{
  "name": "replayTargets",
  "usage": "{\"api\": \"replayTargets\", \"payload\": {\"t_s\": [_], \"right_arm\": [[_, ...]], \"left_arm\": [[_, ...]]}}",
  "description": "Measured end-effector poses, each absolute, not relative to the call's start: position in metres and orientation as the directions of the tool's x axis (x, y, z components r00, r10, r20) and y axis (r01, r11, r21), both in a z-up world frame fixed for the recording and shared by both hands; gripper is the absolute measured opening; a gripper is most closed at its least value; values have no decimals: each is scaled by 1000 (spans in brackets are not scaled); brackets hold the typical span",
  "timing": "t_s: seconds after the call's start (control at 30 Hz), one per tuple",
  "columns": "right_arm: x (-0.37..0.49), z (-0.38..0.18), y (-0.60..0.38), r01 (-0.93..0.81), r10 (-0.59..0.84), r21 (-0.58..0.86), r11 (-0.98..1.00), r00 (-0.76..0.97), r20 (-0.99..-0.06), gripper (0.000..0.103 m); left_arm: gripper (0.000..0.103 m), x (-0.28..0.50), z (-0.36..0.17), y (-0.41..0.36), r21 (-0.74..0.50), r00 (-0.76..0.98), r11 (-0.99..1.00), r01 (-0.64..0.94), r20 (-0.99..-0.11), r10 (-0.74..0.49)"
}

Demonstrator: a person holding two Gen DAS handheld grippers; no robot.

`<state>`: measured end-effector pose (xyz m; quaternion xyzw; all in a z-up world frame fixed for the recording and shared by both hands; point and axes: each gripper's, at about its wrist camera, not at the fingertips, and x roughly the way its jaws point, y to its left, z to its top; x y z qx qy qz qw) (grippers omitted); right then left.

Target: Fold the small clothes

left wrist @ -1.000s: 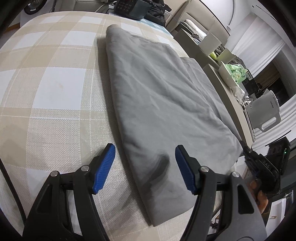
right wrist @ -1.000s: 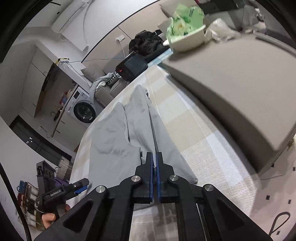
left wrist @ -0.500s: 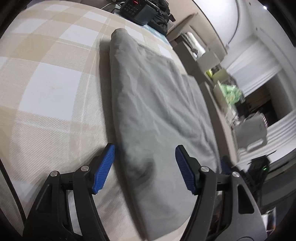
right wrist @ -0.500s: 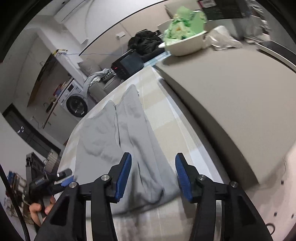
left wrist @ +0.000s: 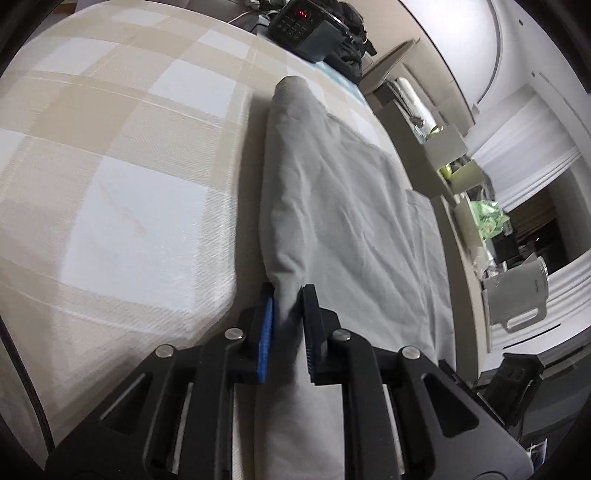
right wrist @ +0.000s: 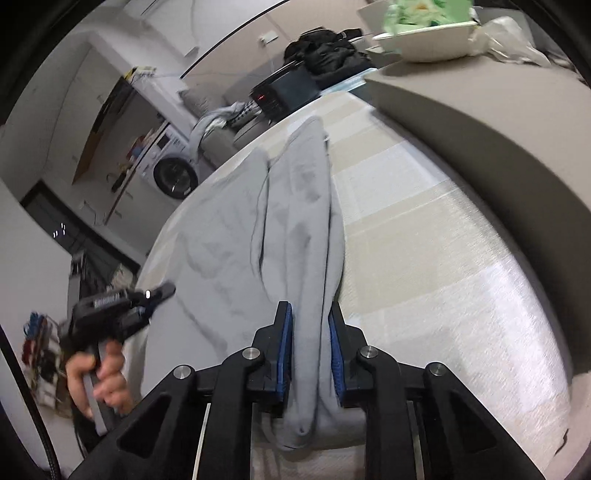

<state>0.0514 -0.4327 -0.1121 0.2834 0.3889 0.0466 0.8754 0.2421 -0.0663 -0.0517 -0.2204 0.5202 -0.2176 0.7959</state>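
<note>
A grey garment [left wrist: 343, 206] lies folded lengthwise on a beige and white checked cloth [left wrist: 122, 206]. My left gripper [left wrist: 287, 299] is shut on the garment's near left edge, with a ridge of fabric pinched between the blue pads. In the right wrist view the same garment [right wrist: 295, 206] runs away from me. My right gripper [right wrist: 311, 321] is shut on its near right edge, fabric bunched between the pads. The left gripper [right wrist: 122, 302], held in a hand, shows at the left of that view.
A dark device with a red display [left wrist: 306, 26] sits at the far end of the table. A raised grey counter [right wrist: 498, 122] borders the right side, with a bowl of green things [right wrist: 424, 40] on it. A washing machine [right wrist: 173, 166] stands beyond.
Both grippers were open half a second ago; each has moved onto a near corner of the garment and closed on it. The right one had first opened from shut.
</note>
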Motion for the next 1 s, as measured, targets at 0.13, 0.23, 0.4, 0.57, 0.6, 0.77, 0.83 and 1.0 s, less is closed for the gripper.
{"api": "replayTargets", "payload": {"t_s": [0.13,0.23,0.4,0.57,0.6,0.77,0.83,1.0], "right_arm": [[31,-111,-454,221,269,564,796,705,-657,23],[12,-103,-461,250,230,550,797,716,-659,23],[-8,-92,-461,209,273,576,790,722,-636,26],[-4,-102,-451,173,373,638,750,686,-624,27],[-2,-105,-448,168,384,643,747,680,-624,27],[12,-112,-440,189,352,609,771,669,-654,28],[14,-106,-434,171,323,573,801,683,-655,18],[6,-82,-428,119,299,542,832,727,-618,4]], "left_arm": [[16,219,-38,-65,-469,382,862,190,-774,-506],[28,196,-30,-69,-409,384,875,259,-788,-482],[45,161,-21,-85,-352,379,857,377,-786,-489],[46,153,-32,-88,-346,377,862,370,-793,-479],[46,152,-32,-88,-342,382,863,371,-791,-478],[49,148,-37,-84,-338,383,866,368,-794,-472],[49,147,-37,-84,-326,390,866,379,-792,-469],[49,146,-37,-83,-328,389,866,377,-792,-470]]}}
